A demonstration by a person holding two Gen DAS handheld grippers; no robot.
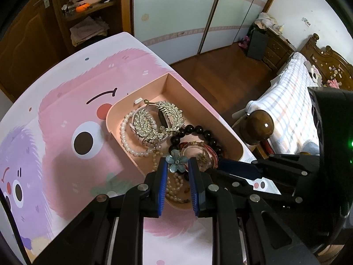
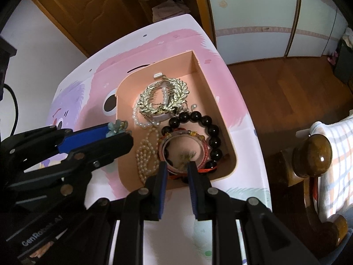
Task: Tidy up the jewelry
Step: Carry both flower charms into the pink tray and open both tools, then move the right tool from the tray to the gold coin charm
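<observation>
Blue flower clip [image 1: 176, 163], light and brittle, sits pinched in left tool [image 1: 177, 168]; right tool [image 2: 177, 169] pinches the rigid bangle [image 2: 183, 152] rim.

I am working in a home bedroom. Off to the right of my jaws stands a carved wooden bed [image 1: 326, 64] under a checked cover [image 1: 289, 101]; ahead of them, sliding wardrobe doors [image 1: 187, 13] above a wooden floor [image 1: 231, 70]. Ahead to the left, a wooden shelf [image 1: 88, 17] holds what look like folded clothes. Beneath me lies a cartoon-printed table [image 1: 66, 114].
</observation>
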